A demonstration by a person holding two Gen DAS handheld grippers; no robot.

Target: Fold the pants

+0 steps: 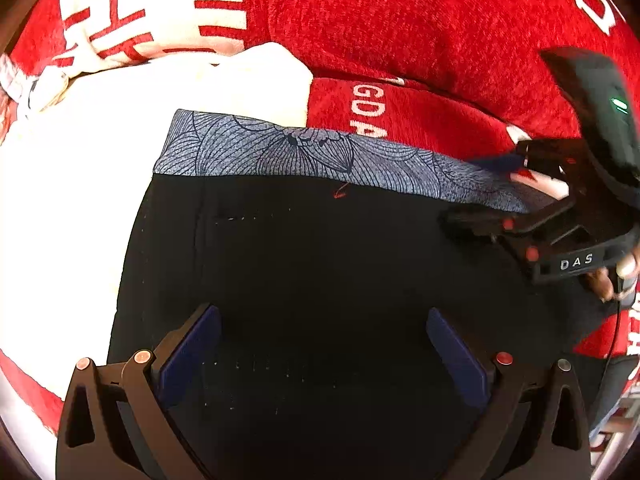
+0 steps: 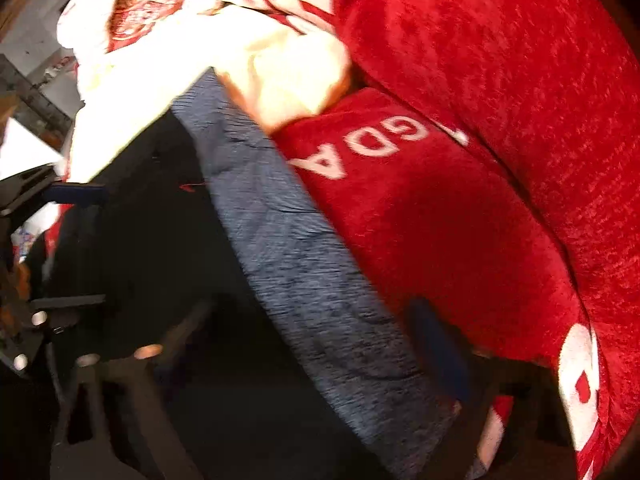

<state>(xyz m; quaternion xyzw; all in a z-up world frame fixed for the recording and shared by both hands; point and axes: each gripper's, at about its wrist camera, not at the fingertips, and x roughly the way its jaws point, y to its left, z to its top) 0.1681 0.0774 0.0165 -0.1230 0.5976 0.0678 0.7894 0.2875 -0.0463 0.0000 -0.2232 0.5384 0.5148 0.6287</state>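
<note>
While its blue pads stood spread wide at the bottom of the frame, the left gripper (image 1: pixel 324 344) hovered over the black pants (image 1: pixel 320 272), which filled the centre. Along their upper edge ran the blue patterned waistband (image 1: pixel 304 152), whose right end the right gripper (image 1: pixel 516 168) pinched at the right edge. Beyond lay a red blanket (image 1: pixel 420 32) and white cloth (image 1: pixel 80 184) at left.

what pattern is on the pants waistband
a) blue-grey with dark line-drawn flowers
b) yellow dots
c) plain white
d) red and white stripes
a: in the left wrist view the waistband of the black pants is blue-grey, printed with dark outlined flower and petal shapes.
</note>
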